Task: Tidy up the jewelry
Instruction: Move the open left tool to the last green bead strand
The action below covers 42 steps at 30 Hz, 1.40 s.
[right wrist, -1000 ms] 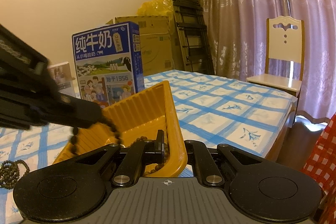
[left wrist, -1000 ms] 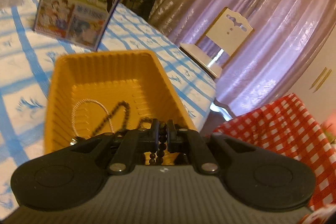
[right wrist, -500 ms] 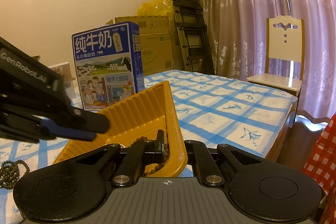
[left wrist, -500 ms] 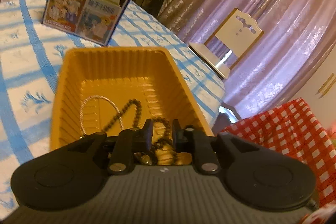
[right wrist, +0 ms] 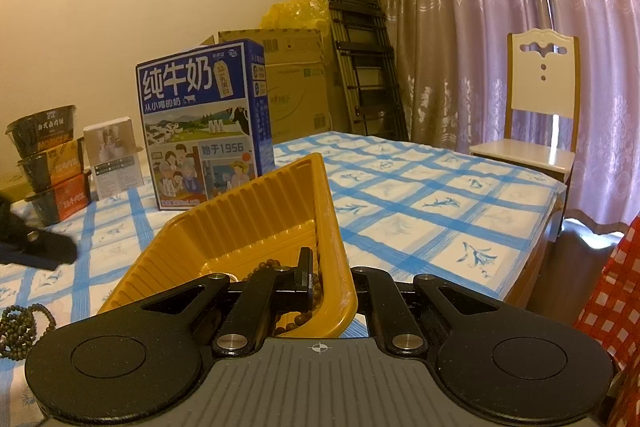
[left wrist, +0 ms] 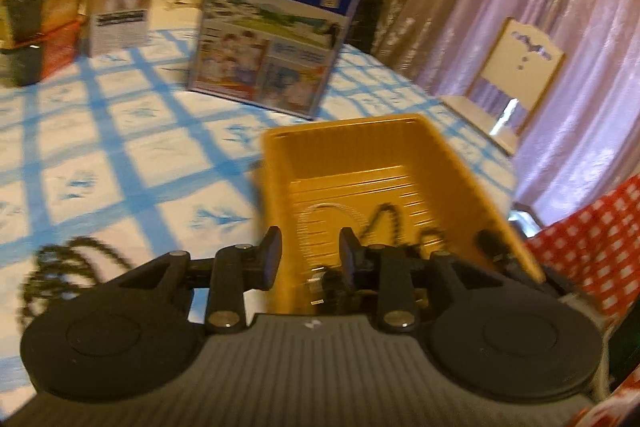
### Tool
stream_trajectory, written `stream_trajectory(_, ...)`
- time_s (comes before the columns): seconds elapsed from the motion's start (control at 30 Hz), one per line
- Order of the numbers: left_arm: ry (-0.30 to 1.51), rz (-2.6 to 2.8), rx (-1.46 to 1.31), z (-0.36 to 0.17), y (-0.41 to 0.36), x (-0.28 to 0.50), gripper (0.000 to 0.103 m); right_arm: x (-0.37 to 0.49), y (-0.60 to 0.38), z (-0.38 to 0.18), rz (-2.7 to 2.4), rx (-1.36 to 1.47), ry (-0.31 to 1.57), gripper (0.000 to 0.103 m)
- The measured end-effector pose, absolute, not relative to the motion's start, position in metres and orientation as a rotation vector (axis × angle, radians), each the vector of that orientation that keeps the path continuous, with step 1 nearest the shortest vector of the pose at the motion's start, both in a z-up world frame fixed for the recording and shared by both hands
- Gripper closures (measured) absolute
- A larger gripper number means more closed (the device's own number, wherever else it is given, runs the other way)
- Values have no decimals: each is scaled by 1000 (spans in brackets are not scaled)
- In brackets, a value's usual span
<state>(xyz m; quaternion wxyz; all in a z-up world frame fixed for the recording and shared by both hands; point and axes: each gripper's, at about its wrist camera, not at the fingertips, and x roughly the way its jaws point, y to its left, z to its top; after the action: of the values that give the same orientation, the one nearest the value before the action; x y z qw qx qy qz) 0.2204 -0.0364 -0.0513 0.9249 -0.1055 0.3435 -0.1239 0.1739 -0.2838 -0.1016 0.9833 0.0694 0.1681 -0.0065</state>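
With the beads dropped in the tray, my left gripper swings away spread; my right pinches the tray's wall.

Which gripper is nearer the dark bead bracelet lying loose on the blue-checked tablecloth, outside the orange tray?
Left. The left gripper hangs open just right of the dark bead bracelet; the right gripper is clamped on the orange plastic tray wall, farther away.

Both wrist views look forward low across the table; they share the yellow tray (close up) and milk carton.
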Motion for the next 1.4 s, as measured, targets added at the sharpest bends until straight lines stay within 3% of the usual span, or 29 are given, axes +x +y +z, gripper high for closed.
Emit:
stream_trajectory(0.8, 812, 100, -70, -97, 79, 163, 59, 173, -287, -105, -18, 137, 342, 96)
stream_trajectory(1.03, 817, 106, -78, -106, 85, 180, 46, 172, -289, -107, -21, 135, 343, 96)
stream_trajectory(1.4, 826, 119, -66, -123, 93, 221, 41, 172, -291, -108, -22, 137, 346, 96)
